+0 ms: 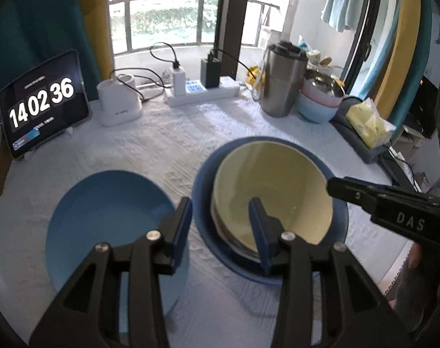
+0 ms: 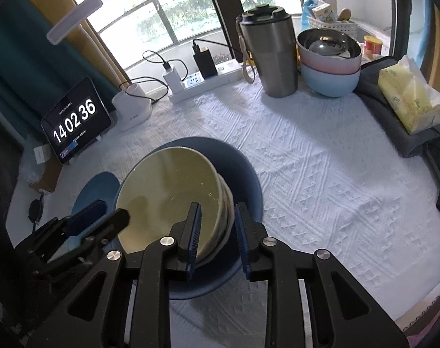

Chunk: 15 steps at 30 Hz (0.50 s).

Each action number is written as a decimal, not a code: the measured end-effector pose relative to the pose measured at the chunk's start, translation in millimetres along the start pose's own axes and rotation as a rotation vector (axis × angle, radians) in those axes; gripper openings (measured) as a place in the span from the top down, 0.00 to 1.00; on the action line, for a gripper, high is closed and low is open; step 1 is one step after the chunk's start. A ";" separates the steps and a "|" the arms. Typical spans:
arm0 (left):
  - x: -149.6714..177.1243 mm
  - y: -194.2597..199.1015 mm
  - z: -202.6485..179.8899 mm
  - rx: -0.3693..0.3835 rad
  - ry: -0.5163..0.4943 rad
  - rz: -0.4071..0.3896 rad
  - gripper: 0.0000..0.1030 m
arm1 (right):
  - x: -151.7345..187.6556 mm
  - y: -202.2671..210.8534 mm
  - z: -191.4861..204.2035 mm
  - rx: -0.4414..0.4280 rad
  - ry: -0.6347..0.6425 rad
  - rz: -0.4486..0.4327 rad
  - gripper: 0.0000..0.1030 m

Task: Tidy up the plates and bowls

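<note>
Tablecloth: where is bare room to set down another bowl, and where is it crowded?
Free: the wide cloth between the dark blue bowl, the tumbler and the tissue pack. Crowded: the window edge, with power strip and stacked bowls.

Plates: two, blue (image 1: 115,220) and dark blue (image 1: 204,174). Bowls: four.

My blue plate (image 1: 104,217) looks matt plastic; the cream bowl (image 2: 167,197) glossy ceramic; tablecloth (image 2: 307,174) embossed white fabric; tumbler (image 2: 273,55) brushed steel.
</note>
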<state>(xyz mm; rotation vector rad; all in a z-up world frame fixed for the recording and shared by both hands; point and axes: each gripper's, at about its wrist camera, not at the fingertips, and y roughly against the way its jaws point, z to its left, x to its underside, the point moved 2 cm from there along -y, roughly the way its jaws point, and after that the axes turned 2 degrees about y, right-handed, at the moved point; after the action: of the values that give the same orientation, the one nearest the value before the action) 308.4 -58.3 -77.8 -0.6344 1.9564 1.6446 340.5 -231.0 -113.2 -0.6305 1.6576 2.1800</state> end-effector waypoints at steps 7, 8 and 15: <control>-4.1 11.4 19.2 -0.030 0.034 -0.025 0.59 | -2.1 8.0 -14.5 0.000 -0.018 -0.015 0.70; -3.7 11.5 21.9 -0.034 0.039 -0.025 0.59 | -1.9 8.4 -16.6 -0.001 -0.021 -0.015 0.70; 1.2 8.2 34.2 -0.033 0.050 -0.009 0.59 | -1.4 7.4 -30.0 -0.006 -0.036 -0.013 0.70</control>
<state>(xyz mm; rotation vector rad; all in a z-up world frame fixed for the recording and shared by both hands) 305.0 -23.3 -77.3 -0.7023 1.9622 1.6739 342.3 -261.9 -113.2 -0.5980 1.6249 2.1757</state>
